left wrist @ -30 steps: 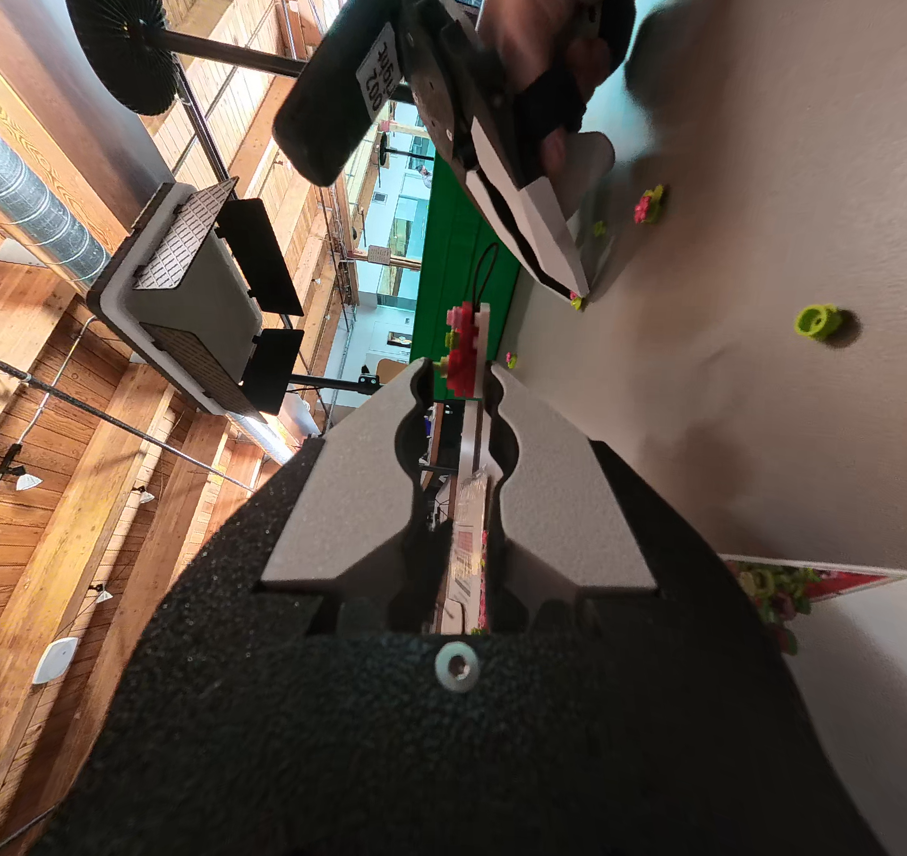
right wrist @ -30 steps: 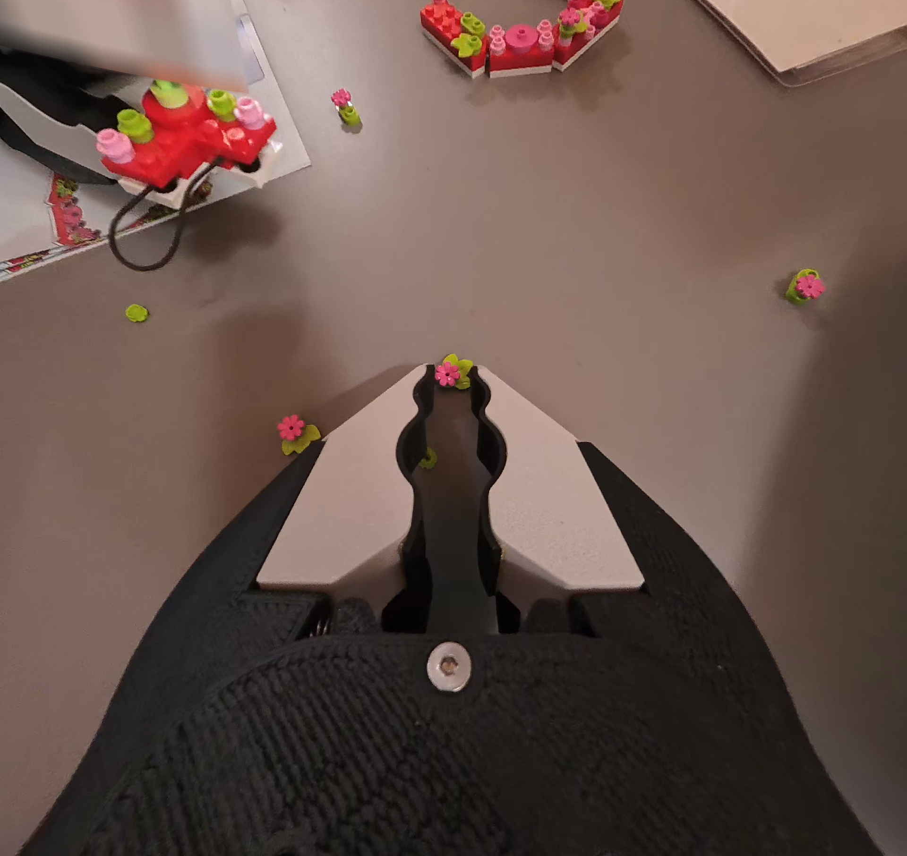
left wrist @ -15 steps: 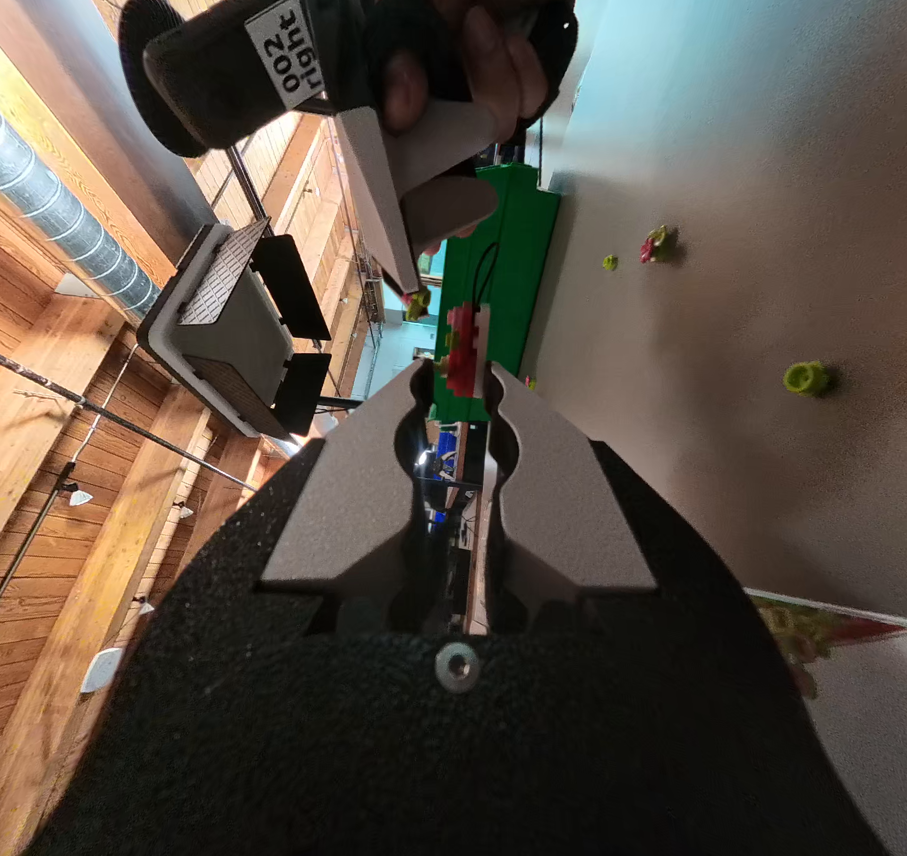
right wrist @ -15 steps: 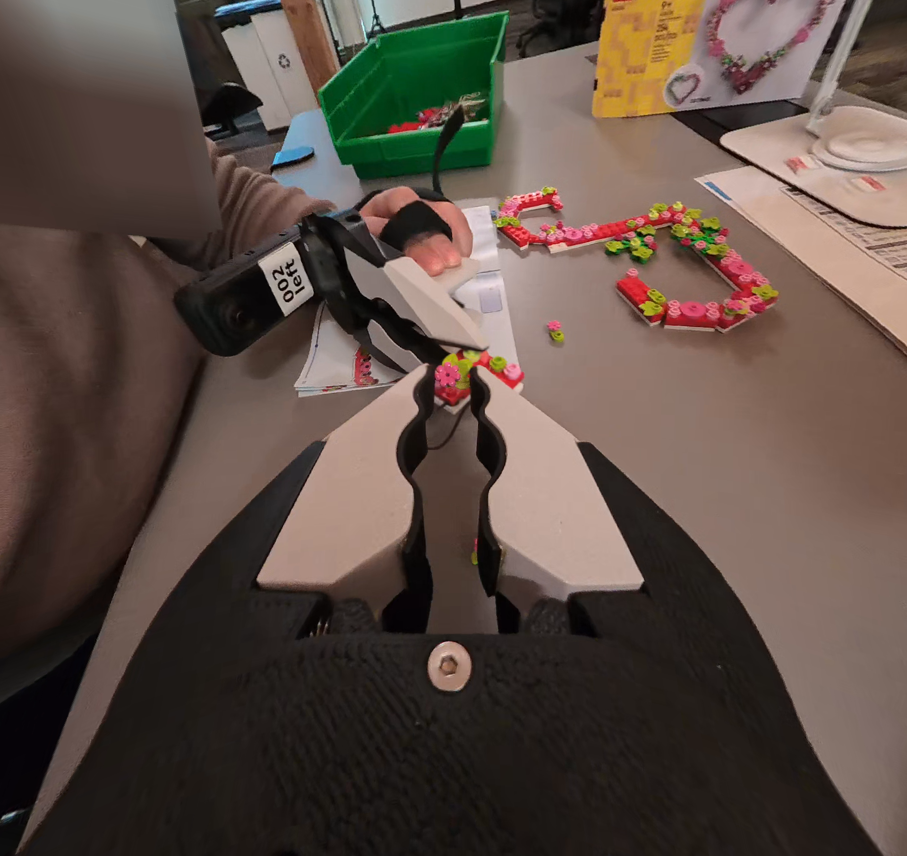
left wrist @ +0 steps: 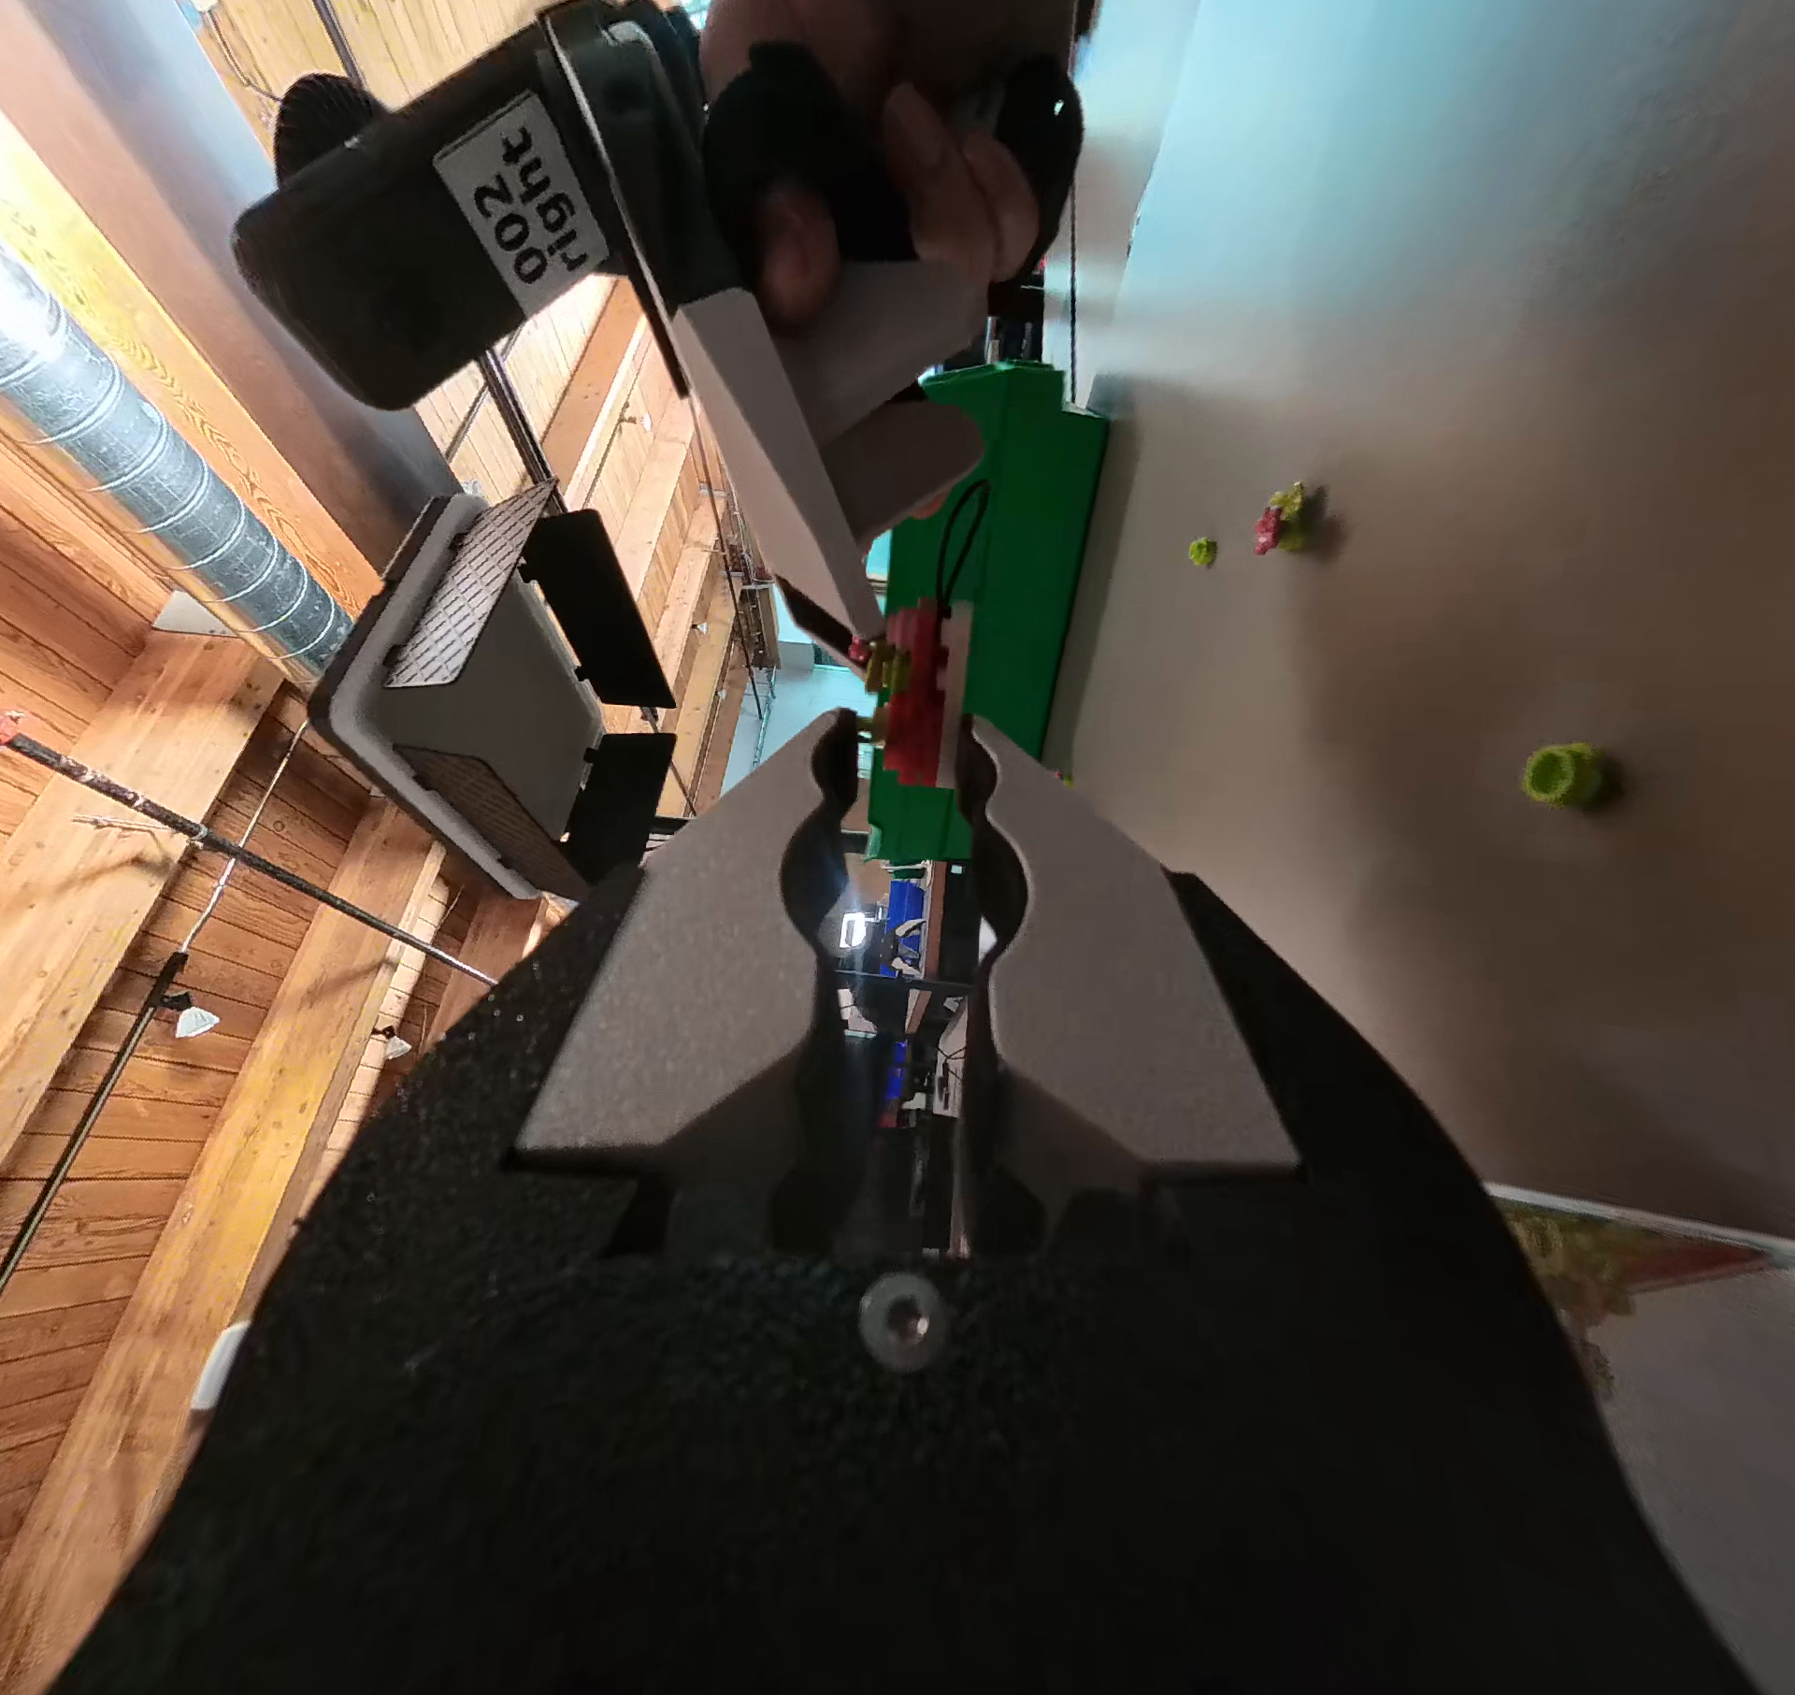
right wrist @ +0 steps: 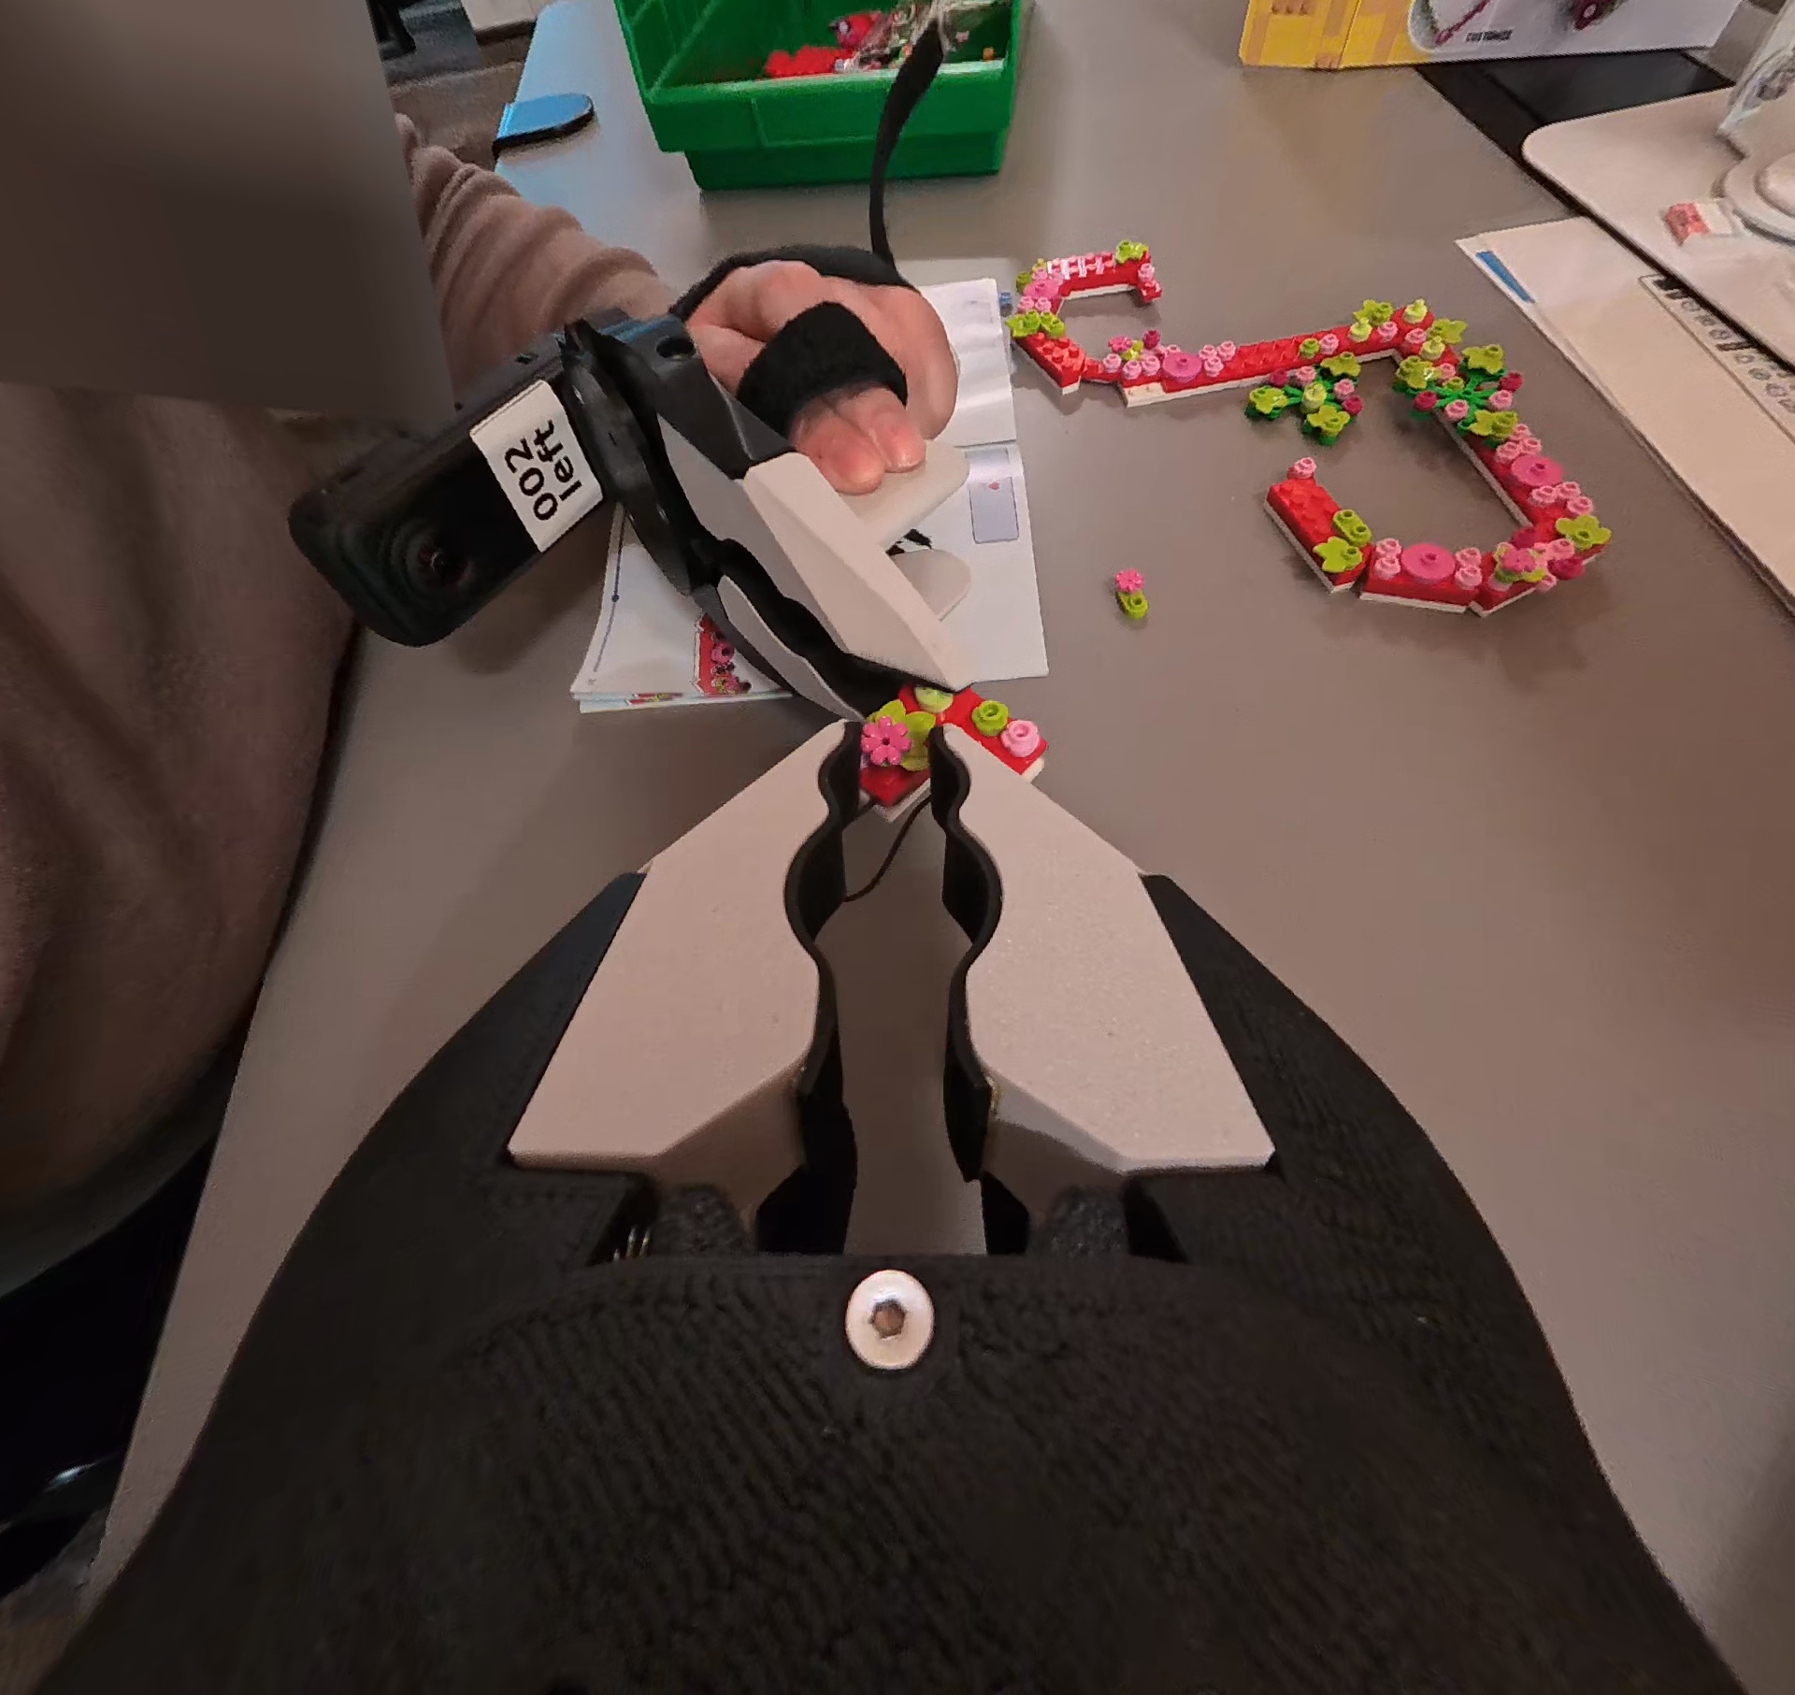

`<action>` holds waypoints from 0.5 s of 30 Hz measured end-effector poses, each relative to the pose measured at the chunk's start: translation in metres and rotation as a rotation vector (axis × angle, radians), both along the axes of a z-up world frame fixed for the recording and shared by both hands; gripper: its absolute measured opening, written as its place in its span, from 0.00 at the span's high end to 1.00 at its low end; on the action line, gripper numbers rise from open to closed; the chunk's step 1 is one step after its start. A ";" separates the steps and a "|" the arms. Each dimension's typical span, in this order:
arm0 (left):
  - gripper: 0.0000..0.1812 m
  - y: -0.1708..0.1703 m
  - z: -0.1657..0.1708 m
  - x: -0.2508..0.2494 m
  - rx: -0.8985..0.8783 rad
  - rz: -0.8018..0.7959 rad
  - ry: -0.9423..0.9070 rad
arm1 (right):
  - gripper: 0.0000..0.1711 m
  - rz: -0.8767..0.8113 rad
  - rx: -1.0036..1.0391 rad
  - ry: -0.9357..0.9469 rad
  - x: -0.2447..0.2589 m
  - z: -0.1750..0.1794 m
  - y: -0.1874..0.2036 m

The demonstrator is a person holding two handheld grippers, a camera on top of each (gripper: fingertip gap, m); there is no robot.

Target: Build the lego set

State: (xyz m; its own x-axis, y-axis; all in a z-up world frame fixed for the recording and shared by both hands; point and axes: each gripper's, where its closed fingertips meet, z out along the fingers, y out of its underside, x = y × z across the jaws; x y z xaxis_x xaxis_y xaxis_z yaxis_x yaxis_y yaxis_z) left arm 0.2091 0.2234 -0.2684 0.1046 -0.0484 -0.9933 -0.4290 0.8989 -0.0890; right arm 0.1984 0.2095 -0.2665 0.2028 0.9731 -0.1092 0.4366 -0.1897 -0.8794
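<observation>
**Right wrist view: flower piece brought up to the held section**

Right wrist view shows the right gripper (right wrist: 898, 743) pinching a small pink flower on a lime leaf (right wrist: 892, 741) between its tips, jaws drawn nearly together on it. Directly ahead of those tips, the left gripper (right wrist: 903, 677) reaches in from the left and clamps a red lego section (right wrist: 976, 733) with lime and pink studs, held above the grey table (right wrist: 1360, 871). The flower sits just at the near edge of that section; whether it already touches a stud is hard to tell from this angle.

In the left wrist view the same red section (left wrist: 918, 726) juts out past the left gripper's (left wrist: 908, 735) fingertips, gripped edge-on, with the right gripper (left wrist: 864, 643) coming in from above and its tip right at the section's studs.

The step in hand looks like seating this flower on the held section. The next move probably calls for lining the flower over a free stud and pressing it down while the left gripper braces the section, then letting go.

Farther beyond the tips and to the right lies the partly built heart frame (right wrist: 1408, 444); a spare flower piece (right wrist: 1130, 592) lies between it and the grippers.
</observation>
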 end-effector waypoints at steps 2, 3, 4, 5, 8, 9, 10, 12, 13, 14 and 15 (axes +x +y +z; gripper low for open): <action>0.90 -0.001 0.009 -0.002 -0.028 -0.006 -0.023 | 0.93 0.009 -0.010 0.000 -0.003 0.008 0.000; 0.90 -0.001 0.017 -0.004 -0.037 -0.007 -0.039 | 0.93 0.014 -0.012 0.010 -0.005 0.016 0.000; 0.90 -0.003 0.027 -0.006 -0.047 -0.014 -0.049 | 0.93 0.016 -0.011 0.025 -0.007 0.026 -0.001; 0.90 -0.005 0.037 -0.008 -0.055 -0.025 -0.052 | 0.93 0.021 -0.014 0.041 -0.009 0.038 -0.002; 0.90 -0.011 0.076 -0.019 -0.078 -0.044 -0.056 | 0.93 0.057 -0.048 0.104 -0.017 0.084 -0.010; 0.90 -0.013 0.089 -0.024 -0.115 -0.050 -0.054 | 0.93 0.073 -0.063 0.118 -0.021 0.100 -0.015; 0.90 -0.014 0.100 -0.030 -0.170 -0.050 -0.048 | 0.93 0.084 -0.077 0.123 -0.025 0.114 -0.019; 0.90 -0.022 0.122 -0.044 -0.260 -0.081 -0.041 | 0.93 0.094 -0.111 0.127 -0.035 0.139 -0.026; 0.90 -0.029 0.136 -0.053 -0.277 -0.107 -0.063 | 0.93 0.093 -0.133 0.133 -0.041 0.151 -0.029; 0.90 -0.036 0.146 -0.061 -0.293 -0.137 -0.064 | 0.93 0.099 -0.155 0.144 -0.047 0.162 -0.033; 0.91 -0.043 0.152 -0.068 -0.323 -0.154 -0.045 | 0.93 0.112 -0.173 0.148 -0.054 0.172 -0.038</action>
State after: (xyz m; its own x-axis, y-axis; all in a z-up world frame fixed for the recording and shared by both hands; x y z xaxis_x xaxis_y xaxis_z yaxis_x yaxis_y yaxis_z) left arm 0.1416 0.1802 -0.1162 0.1146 -0.3773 -0.9190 -0.2801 0.8753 -0.3943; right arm 0.1442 0.1712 -0.0943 0.0642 0.9529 -0.2966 0.3326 -0.3006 -0.8939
